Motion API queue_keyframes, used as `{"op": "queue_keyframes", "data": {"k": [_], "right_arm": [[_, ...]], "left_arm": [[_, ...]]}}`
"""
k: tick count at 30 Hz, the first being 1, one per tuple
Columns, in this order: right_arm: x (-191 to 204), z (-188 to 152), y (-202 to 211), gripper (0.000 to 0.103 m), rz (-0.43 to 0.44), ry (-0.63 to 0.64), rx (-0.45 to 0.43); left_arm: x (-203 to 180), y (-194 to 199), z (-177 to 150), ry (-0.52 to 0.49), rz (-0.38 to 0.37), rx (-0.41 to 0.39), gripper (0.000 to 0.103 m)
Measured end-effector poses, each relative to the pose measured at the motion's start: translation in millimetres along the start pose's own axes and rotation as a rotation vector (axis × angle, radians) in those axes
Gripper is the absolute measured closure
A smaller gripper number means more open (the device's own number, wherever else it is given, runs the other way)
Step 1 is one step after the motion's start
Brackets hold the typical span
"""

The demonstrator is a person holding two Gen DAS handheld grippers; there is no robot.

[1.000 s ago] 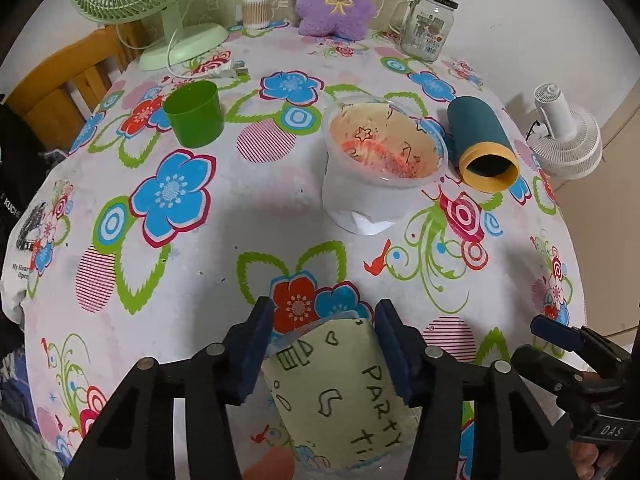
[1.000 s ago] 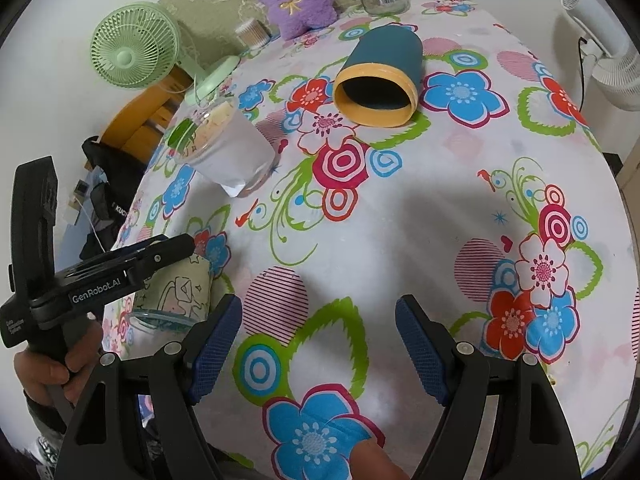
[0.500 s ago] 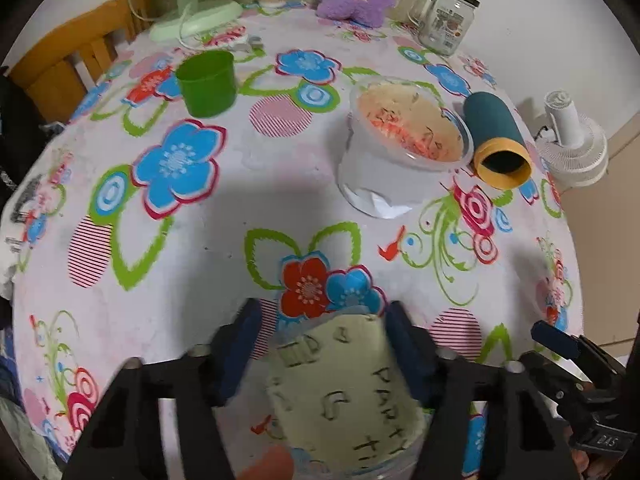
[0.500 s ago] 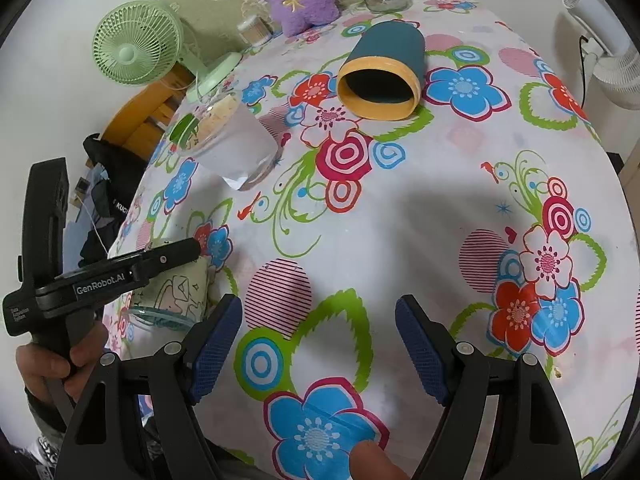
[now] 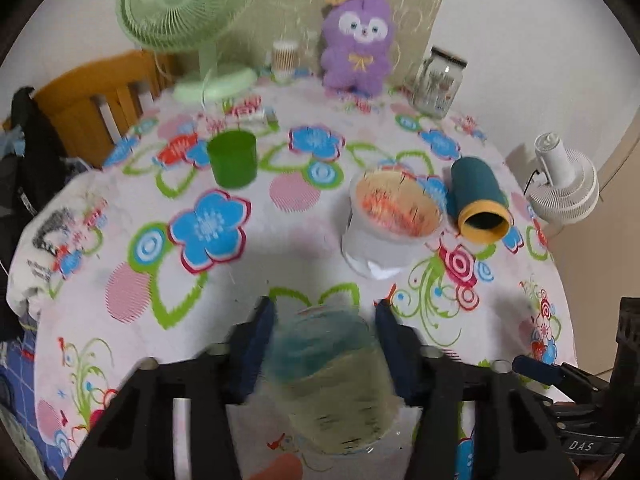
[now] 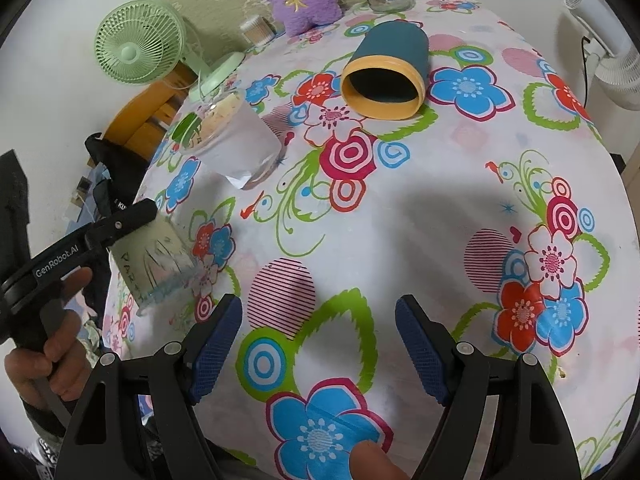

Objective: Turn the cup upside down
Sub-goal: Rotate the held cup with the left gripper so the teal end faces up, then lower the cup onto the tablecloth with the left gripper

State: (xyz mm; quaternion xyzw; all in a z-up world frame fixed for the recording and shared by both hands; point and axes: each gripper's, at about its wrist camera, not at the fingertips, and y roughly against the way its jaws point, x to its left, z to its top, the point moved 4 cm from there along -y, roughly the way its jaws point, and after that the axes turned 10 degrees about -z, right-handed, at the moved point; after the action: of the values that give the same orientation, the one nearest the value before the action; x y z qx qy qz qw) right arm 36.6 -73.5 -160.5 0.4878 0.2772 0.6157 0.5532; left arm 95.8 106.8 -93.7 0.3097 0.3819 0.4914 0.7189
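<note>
My left gripper (image 5: pixel 325 344) is shut on a clear plastic cup with a pale yellow "PARTY" print (image 5: pixel 340 384), blurred by motion and held above the near edge of the flowered table (image 5: pixel 120 240). In the right wrist view the same cup (image 6: pixel 156 264) hangs tilted in the left gripper (image 6: pixel 120 224), its rim down and toward the table. My right gripper (image 6: pixel 318 344) is open and empty, low over the near part of the table (image 6: pixel 440 220).
A frosted plastic cup (image 5: pixel 390 228) stands mid-table. A teal and yellow cup (image 5: pixel 478 204) lies on its side beside it. A green cup (image 5: pixel 233 158), green fan (image 5: pixel 188 20), purple plush (image 5: pixel 357 42) and glass jar (image 5: pixel 438 82) stand farther back. A white fan (image 5: pixel 568 184) is off the right edge.
The left gripper has lifted and turned with the cup; the cup has rotated in view and the printed side now tilts away. The right gripper has stayed still.
</note>
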Motion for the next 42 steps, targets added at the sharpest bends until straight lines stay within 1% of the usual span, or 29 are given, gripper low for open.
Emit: {"op": "queue_keyframes", "data": {"k": [2, 4, 10, 11, 15, 17, 22, 26, 29, 33, 38, 41, 42], "right_arm": [[2, 1, 0, 0.022, 0.001, 0.004, -0.001], [5, 0, 0, 0.022, 0.000, 0.009, -0.003], [9, -1, 2, 0.022, -0.002, 0.021, -0.006], [9, -2, 2, 0.022, -0.002, 0.022, -0.007], [9, -2, 3, 0.022, -0.003, 0.023, -0.008], [9, -3, 3, 0.022, -0.002, 0.025, -0.008], [11, -3, 3, 0.022, 0.003, 0.030, -0.009], [12, -3, 3, 0.022, 0.005, 0.031, -0.009], [12, -4, 3, 0.022, 0.005, 0.031, -0.010], [10, -5, 4, 0.022, 0.002, 0.027, -0.009], [7, -5, 7, 0.022, 0.000, 0.020, -0.017], [8, -5, 10, 0.022, 0.000, 0.026, -0.025], [10, -5, 11, 0.022, 0.000, 0.029, -0.028]], "left_arm": [[-4, 3, 0, -0.020, 0.006, -0.010, 0.062], [-6, 3, -3, -0.036, 0.002, -0.002, 0.062], [-12, 3, -8, -0.047, -0.003, 0.006, 0.061], [-11, 3, -9, -0.044, -0.005, 0.007, 0.059], [-6, 6, -8, -0.010, -0.025, -0.001, 0.059], [-7, 7, -9, -0.011, -0.026, -0.001, 0.060], [-15, 19, -9, -0.028, -0.065, -0.022, 0.059], [-23, 21, -11, -0.042, -0.094, -0.007, 0.059], [-23, 20, -13, -0.039, -0.092, -0.004, 0.059], [-24, 21, -14, -0.026, -0.109, 0.002, 0.059], [-29, 31, -14, -0.038, -0.124, -0.013, 0.059], [-30, 36, -13, -0.041, -0.136, -0.020, 0.055], [-30, 37, -13, -0.042, -0.141, -0.023, 0.052]]}}
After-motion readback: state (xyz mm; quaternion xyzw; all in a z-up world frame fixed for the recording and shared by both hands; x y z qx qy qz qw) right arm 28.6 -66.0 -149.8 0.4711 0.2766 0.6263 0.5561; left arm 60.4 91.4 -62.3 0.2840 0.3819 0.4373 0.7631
